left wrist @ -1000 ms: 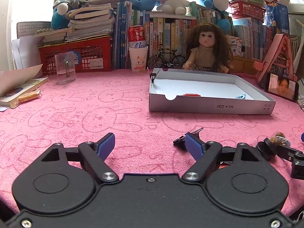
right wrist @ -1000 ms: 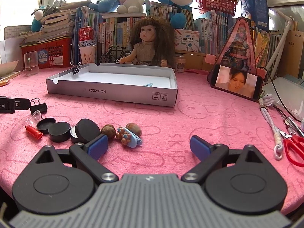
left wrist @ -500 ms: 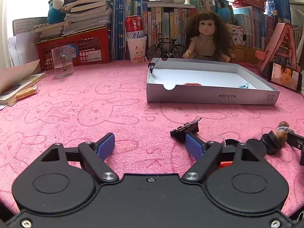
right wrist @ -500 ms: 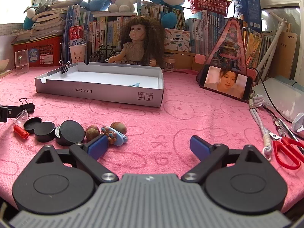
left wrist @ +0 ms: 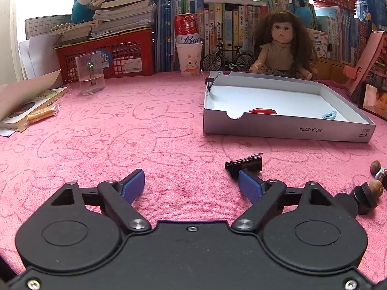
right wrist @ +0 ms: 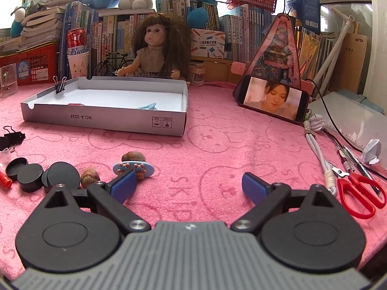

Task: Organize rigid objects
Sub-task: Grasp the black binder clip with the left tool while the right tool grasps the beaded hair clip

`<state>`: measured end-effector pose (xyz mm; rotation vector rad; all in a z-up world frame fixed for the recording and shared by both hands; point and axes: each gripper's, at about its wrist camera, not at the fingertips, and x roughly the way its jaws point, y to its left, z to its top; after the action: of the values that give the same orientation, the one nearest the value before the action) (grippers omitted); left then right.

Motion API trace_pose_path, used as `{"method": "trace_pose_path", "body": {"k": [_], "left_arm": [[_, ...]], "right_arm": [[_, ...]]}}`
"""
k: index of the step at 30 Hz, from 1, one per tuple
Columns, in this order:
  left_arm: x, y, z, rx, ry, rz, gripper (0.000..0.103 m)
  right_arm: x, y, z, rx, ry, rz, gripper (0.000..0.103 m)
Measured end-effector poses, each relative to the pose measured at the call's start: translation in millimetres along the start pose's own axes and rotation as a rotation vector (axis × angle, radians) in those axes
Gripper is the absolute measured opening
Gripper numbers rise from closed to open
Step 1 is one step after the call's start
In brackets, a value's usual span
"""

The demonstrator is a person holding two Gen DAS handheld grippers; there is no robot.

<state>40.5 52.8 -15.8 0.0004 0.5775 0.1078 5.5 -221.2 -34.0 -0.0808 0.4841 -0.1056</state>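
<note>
A white box lid (left wrist: 285, 130) (right wrist: 104, 120) lies on the pink cloth and holds a red piece (left wrist: 262, 110) and a blue clip (left wrist: 329, 115). My left gripper (left wrist: 191, 186) is open and empty; a black binder clip (left wrist: 244, 164) lies just past its right finger. My right gripper (right wrist: 188, 184) is open and empty. By its left finger lie a blue hair clip (right wrist: 133, 168), two nuts (right wrist: 90, 175), black round caps (right wrist: 30, 177) and a red piece (right wrist: 4, 182). The binder clip also shows in the right wrist view (right wrist: 13, 136).
A doll (right wrist: 158, 48), books and a red basket (left wrist: 108, 55) line the back. A glass cup (left wrist: 90, 72) stands at left. A phone (right wrist: 272, 101), white cable (right wrist: 319, 154) and red scissors (right wrist: 360, 193) lie at right. Another binder clip (right wrist: 60, 85) grips the lid's corner.
Both grippers have drawn back and risen a little, still open. The binder clip now lies farther ahead of the left gripper's right finger.
</note>
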Motion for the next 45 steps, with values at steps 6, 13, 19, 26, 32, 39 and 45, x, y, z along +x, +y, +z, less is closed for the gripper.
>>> {"method": "trace_pose_path", "body": {"k": [6, 13, 19, 26, 32, 39, 45], "left_arm": [[-4, -2, 3, 0.008, -0.007, 0.027, 0.082], [-19, -12, 6, -0.002, -0.037, -0.077, 0.082], [-14, -24, 7, -0.001, -0.017, -0.117, 0.077], [1, -29, 10, -0.034, 0.027, -0.123, 0.066], [7, -35, 14, -0.026, 0.024, -0.102, 0.045], [5, -37, 12, -0.010, 0.016, -0.108, 0.030], [2, -37, 14, -0.005, 0.009, -0.120, 0.030]], "right_arm": [[-7, 2, 1, 0.010, -0.028, 0.061, 0.097], [-7, 14, 5, -0.017, -0.038, 0.091, 0.094], [-4, 16, 6, -0.008, -0.034, 0.109, 0.088], [-2, 15, 6, -0.011, -0.026, 0.125, 0.085], [-1, 17, 5, -0.020, -0.010, 0.150, 0.077], [-3, 21, 5, -0.040, -0.011, 0.182, 0.058], [-5, 25, 5, -0.079, -0.019, 0.205, 0.044]]}}
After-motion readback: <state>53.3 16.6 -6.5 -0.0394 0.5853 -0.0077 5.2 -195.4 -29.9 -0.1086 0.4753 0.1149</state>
